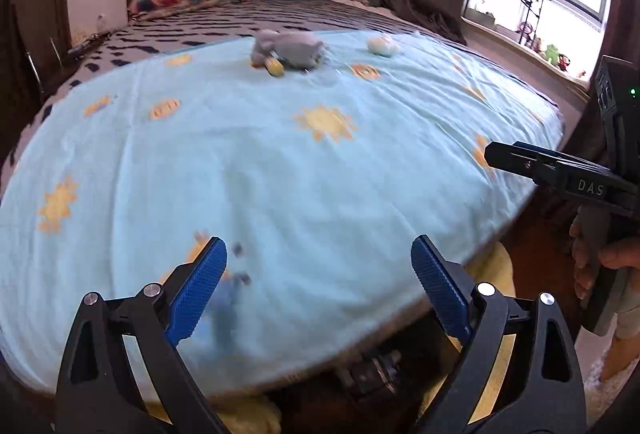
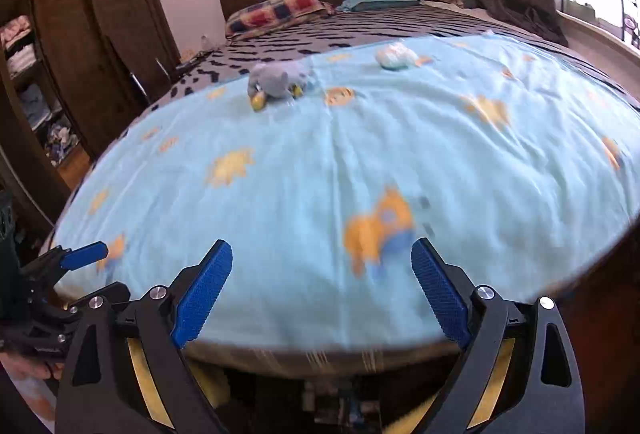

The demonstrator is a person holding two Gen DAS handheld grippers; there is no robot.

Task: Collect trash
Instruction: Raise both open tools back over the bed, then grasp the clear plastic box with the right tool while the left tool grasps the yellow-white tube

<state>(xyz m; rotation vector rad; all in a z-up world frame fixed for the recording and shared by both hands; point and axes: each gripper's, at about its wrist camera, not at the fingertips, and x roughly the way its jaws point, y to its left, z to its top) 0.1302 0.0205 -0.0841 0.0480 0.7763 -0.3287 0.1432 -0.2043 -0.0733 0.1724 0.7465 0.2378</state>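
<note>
Hovering angled down over the blue blanket (image 1: 280, 162), left gripper (image 1: 319, 286) and right gripper (image 2: 322, 288) gape empty.

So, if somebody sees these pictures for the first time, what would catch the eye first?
Probably the light blue blanket with yellow sun prints, spread over most of the bed. Next, two small things lying on its far part: a grey soft lump with yellow bits, and to its right a smaller whitish lump. Up close, both the left hand-held gripper and the right hand-held gripper stand open and empty.
</note>
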